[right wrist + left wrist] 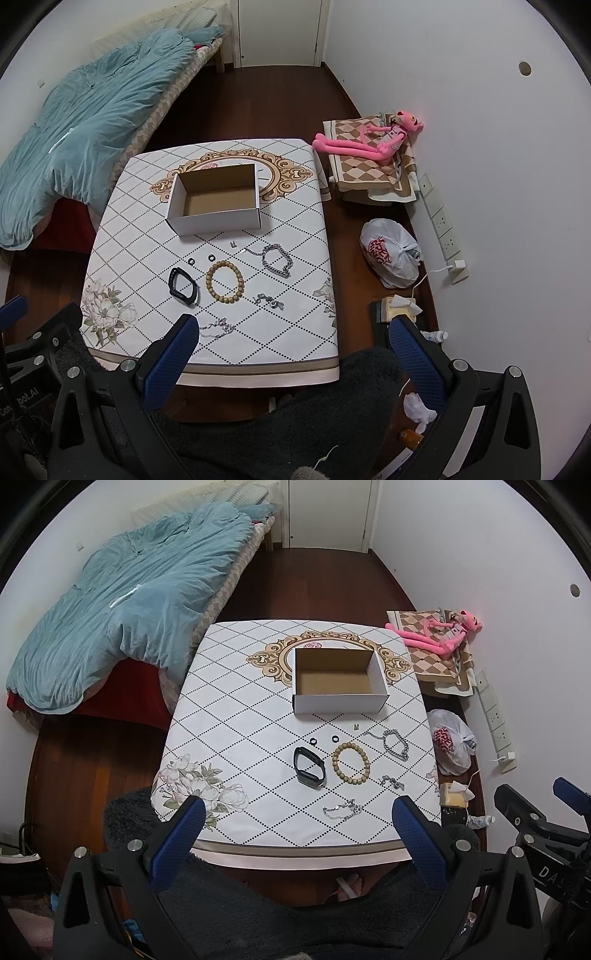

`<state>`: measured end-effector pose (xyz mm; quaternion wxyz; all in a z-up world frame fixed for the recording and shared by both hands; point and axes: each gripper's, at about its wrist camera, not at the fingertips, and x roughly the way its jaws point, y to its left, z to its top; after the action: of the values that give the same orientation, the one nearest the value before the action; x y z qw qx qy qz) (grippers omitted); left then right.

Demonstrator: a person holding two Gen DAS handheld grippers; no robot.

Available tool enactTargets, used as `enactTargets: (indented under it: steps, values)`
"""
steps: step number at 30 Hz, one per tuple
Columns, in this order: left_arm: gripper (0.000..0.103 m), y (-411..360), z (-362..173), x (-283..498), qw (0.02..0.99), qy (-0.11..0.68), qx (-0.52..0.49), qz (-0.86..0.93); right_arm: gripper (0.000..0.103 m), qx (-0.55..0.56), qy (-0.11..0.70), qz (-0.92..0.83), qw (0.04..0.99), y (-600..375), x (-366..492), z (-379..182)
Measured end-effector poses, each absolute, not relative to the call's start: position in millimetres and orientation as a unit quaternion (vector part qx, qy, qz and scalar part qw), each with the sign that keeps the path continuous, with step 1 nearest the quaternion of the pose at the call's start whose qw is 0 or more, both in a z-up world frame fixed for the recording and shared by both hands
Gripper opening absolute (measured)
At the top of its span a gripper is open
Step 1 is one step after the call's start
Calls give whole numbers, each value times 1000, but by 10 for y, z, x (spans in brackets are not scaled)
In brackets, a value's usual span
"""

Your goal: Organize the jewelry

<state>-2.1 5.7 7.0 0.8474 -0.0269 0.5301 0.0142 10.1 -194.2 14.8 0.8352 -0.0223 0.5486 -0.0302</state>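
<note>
An empty cardboard box stands open at the far middle of the table. In front of it lie a black wristband, a wooden bead bracelet, two small black rings, a silver chain bracelet, a small silver piece and a thin silver chain. My left gripper hangs open above the near table edge. My right gripper is open too, holding nothing.
A bed with a teal quilt lies left of the table. On the right are a pink plush toy on folded cloth, a white plastic bag and a wall power strip. Dark fuzzy fabric covers the near foreground.
</note>
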Motion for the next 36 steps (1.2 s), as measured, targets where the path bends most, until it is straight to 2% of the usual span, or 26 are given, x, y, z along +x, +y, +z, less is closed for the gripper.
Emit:
enactTargets:
  steps: [14, 26, 33, 34, 36]
  values:
    - [103, 41, 110, -26, 852, 523, -31, 14, 103, -24, 546, -30, 837, -1933, 92, 164]
    - [103, 62, 88, -66, 831, 556, -20, 26, 103, -25, 543, -30, 839, -1924, 73, 200]
    - [103, 56, 84, -35, 820, 571, 1, 40, 103, -22, 541, -31, 840, -1923, 86, 207]
    - [103, 21, 99, -36, 816, 571, 54, 77, 103, -22, 541, -31, 840, -1924, 93, 196]
    - [103, 34, 69, 22, 818, 567, 51, 75, 103, -19, 543, -33, 839, -1942, 144, 135]
